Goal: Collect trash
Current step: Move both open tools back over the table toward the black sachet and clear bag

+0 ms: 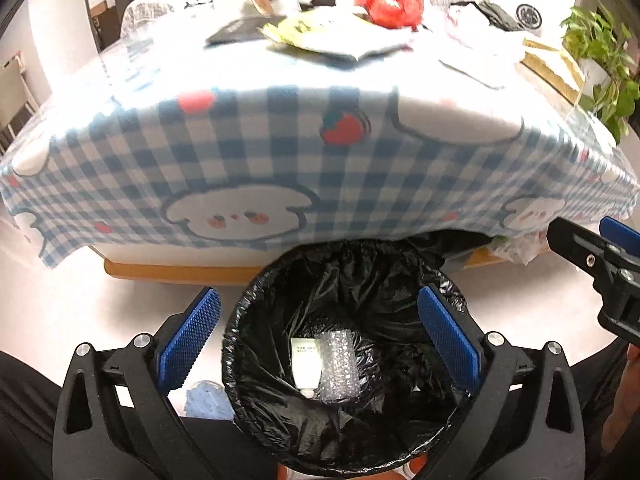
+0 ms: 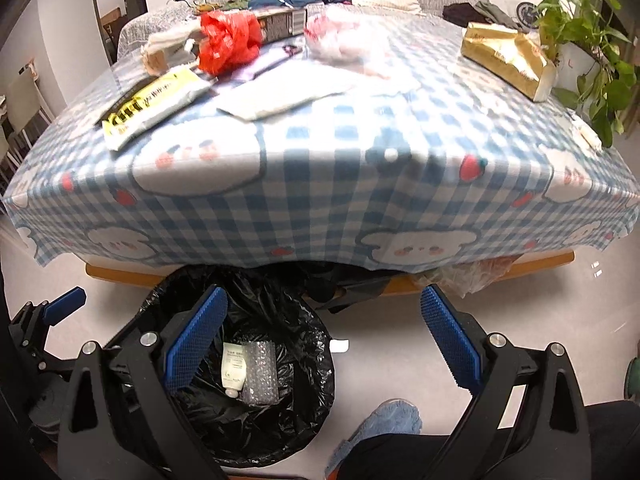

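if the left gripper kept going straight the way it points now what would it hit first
Probably the bubble wrap lying in the black-lined trash bin; the open left gripper points into the bin's mouth, though depth is unclear.

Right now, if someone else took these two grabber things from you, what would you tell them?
Left gripper: open and empty, above the trash bin.
Right gripper: open and empty, beside the bin, over the floor.
Done: a white tube and a piece of bubble wrap lie at the bottom of the black-lined bin.
Left: on the table, a red plastic bag, a yellow and white wrapper, a flat white packet and a crumpled clear bag.
The gold tissue box may not be trash; check first.
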Motion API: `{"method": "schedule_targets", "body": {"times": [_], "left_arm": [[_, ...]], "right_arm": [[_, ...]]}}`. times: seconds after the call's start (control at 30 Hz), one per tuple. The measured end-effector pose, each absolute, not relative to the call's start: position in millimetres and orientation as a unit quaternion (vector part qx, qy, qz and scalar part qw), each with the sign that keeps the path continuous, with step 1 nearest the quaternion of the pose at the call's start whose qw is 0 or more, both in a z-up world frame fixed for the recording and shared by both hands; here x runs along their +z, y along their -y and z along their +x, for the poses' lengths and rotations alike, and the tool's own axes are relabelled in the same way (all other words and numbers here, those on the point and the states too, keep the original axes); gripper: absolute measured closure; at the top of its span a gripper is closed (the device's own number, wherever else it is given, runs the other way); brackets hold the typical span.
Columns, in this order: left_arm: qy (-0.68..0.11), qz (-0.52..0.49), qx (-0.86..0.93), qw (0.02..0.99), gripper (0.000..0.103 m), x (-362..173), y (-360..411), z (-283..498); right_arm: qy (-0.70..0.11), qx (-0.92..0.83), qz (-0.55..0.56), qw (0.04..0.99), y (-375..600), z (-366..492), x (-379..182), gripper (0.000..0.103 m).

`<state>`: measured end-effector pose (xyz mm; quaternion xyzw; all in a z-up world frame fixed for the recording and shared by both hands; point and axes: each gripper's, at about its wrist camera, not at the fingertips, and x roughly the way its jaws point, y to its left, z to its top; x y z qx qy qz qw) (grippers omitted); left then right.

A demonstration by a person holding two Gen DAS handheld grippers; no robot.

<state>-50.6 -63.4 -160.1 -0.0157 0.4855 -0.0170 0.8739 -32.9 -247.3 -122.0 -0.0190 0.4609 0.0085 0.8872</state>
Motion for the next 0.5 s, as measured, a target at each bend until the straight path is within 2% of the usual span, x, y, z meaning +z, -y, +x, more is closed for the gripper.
{"method": "schedule_targets", "body": {"times": [0.5], "left_arm": [[-0.465, -0.026, -0.015, 0.885, 0.006, -103, 49, -14]], "right_arm": [[-0.423, 0.015, -0.019, 0.906, 252, 3, -71, 0.009]]}}
